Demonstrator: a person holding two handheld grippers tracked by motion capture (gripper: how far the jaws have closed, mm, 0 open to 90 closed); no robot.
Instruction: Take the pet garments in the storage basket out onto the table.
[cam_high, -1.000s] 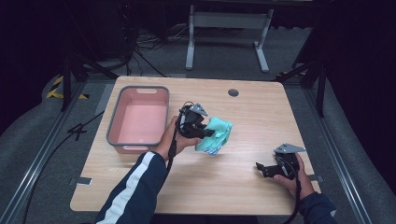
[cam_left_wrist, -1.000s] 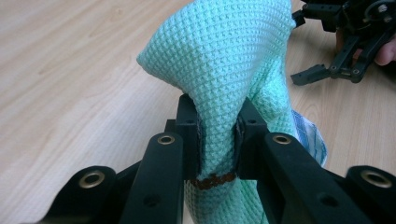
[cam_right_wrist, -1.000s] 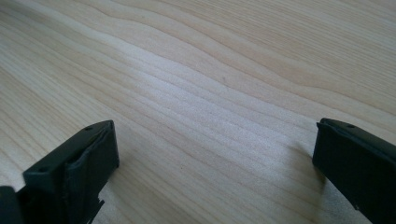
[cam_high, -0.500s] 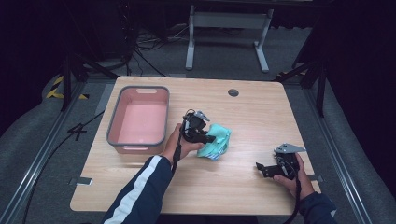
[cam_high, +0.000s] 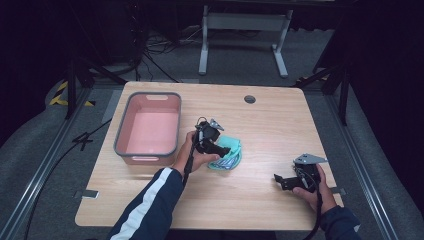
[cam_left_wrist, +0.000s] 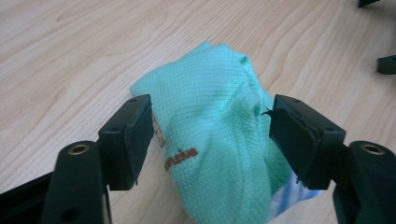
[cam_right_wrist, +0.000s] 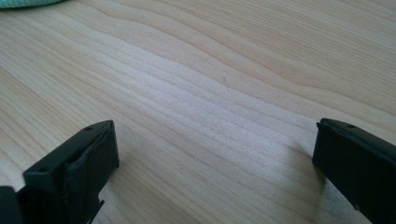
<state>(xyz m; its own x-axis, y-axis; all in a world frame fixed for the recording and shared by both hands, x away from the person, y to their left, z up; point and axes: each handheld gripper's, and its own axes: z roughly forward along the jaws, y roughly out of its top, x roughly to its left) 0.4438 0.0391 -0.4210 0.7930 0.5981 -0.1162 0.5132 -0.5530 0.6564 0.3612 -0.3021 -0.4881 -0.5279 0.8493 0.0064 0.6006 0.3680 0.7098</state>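
Note:
A mint-green cloth (cam_high: 231, 154) with a small orange print and a blue-striped piece under it lies bunched at the middle of the wooden table (cam_high: 270, 125). My left gripper (cam_high: 225, 149) is open and lowered over it. In the left gripper view the cloth (cam_left_wrist: 215, 121) bulges up between the two jaws of the left gripper (cam_left_wrist: 210, 116); the left jaw is against its edge and the right one stands just off it. My right gripper (cam_high: 279, 180) rests near the table's front right corner, and in its own view it (cam_right_wrist: 215, 140) is open over bare wood.
A pink bin (cam_high: 147, 97) with a grey rim stands at the left of the table, with nothing in it. A round cable hole (cam_high: 250, 99) sits near the far edge. A corner of the cloth (cam_right_wrist: 23, 2) shows at the top left of the right gripper view.
My left gripper has slid a little toward the near edge and settled lower over the cloth. The right gripper has stayed put.

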